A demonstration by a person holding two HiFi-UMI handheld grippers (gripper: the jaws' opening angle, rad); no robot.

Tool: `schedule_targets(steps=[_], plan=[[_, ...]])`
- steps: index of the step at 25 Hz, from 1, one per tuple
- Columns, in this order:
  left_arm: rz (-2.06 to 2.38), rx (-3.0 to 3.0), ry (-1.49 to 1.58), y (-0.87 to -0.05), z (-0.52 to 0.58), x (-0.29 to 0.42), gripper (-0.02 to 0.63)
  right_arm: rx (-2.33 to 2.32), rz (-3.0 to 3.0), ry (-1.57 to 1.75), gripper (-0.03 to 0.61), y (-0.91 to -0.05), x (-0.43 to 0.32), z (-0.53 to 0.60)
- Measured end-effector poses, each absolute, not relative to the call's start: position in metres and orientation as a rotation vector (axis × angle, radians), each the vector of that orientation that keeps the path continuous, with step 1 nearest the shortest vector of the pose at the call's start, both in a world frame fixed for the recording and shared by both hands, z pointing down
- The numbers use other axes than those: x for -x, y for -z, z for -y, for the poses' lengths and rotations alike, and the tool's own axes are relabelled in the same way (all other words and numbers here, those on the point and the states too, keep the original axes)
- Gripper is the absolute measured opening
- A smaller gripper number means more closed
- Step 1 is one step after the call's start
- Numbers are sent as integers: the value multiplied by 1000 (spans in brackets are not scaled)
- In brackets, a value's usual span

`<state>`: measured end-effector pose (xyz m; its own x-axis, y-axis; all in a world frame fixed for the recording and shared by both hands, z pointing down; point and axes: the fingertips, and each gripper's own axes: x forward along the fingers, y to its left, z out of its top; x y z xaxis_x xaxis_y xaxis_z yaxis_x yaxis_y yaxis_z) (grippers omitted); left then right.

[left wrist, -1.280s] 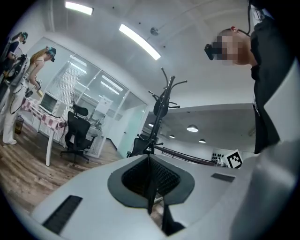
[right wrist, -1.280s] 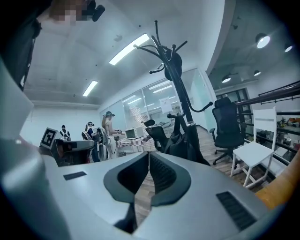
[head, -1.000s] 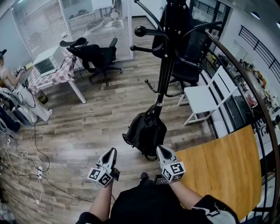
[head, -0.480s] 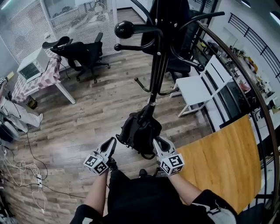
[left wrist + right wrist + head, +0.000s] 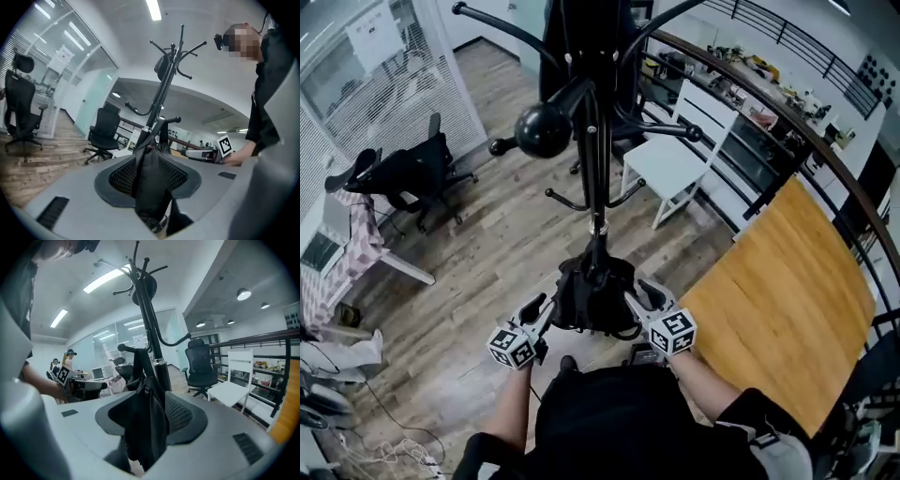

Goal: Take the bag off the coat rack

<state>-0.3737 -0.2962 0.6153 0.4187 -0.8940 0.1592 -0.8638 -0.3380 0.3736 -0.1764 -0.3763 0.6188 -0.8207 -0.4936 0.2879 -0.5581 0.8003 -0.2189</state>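
In the head view, the black bag [image 5: 595, 298] is hanging low on the coat rack [image 5: 596, 159], and the left gripper [image 5: 534, 311] and right gripper [image 5: 647, 296] are reaching in at either side of it. In the left gripper view, the jaws are opening, with the bag [image 5: 151, 187] standing between them, unclamped. In the right gripper view, the jaws are likewise opening around the bag [image 5: 145, 423], not pinching it.
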Motion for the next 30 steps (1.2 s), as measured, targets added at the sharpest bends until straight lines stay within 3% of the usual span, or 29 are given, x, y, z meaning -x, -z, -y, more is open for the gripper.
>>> schedule_targets(steps=[5,11,20,30], plan=[[1295,-2354,-70,-646,326,372,179,-883,2698,-590,201,-643,182,377],[1173,-2418,-198,-664,347,361,208,-907,2627,-543,201,-656,178,386],[1215,-2424,-308,-677,364,354,212,-925,2546,-641,202,-688,187,386],[1211,-2363,-317,-690,374,342,212,-1023,2469,-531,202,-705,199,398]])
